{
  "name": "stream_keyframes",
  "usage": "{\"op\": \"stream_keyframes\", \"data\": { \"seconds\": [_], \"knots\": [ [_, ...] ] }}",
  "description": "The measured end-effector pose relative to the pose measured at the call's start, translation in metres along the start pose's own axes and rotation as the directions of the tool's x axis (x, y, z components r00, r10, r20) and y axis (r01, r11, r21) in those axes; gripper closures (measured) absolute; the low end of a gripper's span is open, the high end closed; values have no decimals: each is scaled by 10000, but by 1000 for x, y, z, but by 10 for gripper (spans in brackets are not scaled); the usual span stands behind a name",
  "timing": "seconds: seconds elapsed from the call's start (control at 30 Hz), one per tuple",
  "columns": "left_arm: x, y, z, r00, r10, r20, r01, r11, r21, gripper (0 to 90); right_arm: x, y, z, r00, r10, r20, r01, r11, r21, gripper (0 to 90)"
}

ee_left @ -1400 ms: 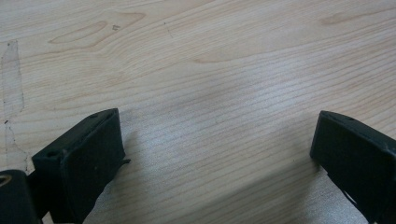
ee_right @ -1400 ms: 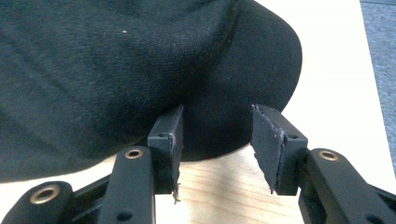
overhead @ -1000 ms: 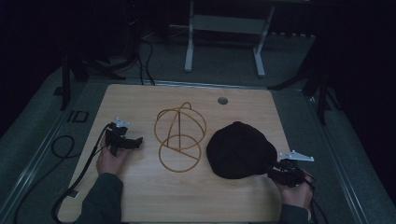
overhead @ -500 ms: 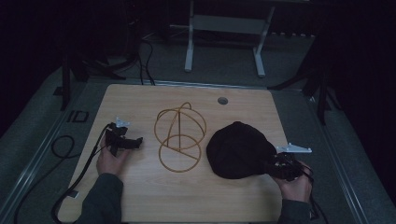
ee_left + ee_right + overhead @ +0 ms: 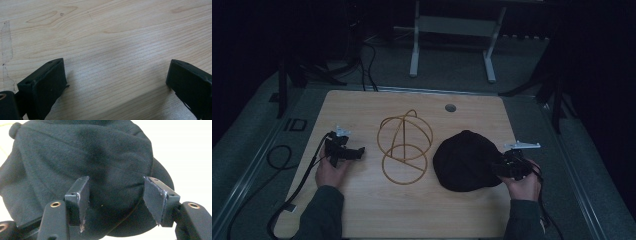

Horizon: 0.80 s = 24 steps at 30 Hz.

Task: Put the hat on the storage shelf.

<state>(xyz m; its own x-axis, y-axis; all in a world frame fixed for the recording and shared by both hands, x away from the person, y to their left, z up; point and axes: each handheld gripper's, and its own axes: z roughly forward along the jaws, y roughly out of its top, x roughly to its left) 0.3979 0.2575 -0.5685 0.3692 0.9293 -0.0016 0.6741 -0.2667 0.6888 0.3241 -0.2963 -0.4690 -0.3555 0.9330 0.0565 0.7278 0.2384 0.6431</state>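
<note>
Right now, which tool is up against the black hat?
The right tool: its open jaws reach the black fabric cap. The left tool hangs open above bare wooden table.

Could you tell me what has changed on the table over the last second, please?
The right gripper moved left, in toward the black cap, and now sits at its brim edge with its jaws open, one to each side of the fabric, not yet closed on it. The left gripper, also open, the wire hat stand and the cap stayed where they were.
</note>
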Motion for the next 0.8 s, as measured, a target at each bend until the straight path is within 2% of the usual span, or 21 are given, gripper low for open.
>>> {"op": "stream_keyframes", "data": {
  "seconds": [0.3, 0.5, 0.8],
  "knots": [
    [0, 0, 0, 10000, -17, 0, 17, 10000, -18, 23, -6, 12, 15, 9994, -205, 286, 176, 9950, 979, 341],
    [0, 0, 0, 10000, -20, 1, 20, 10000, -20, 24, -11, 21, 26, 9991, -60, 424, -2, 9897, 1434, 330],
    [0, 0, 0, 10000, -23, -1, 23, 10000, -20, 23, -19, 28, 43, 9995, 162, 282, -214, 9802, 1968, 297]
  ]
}}
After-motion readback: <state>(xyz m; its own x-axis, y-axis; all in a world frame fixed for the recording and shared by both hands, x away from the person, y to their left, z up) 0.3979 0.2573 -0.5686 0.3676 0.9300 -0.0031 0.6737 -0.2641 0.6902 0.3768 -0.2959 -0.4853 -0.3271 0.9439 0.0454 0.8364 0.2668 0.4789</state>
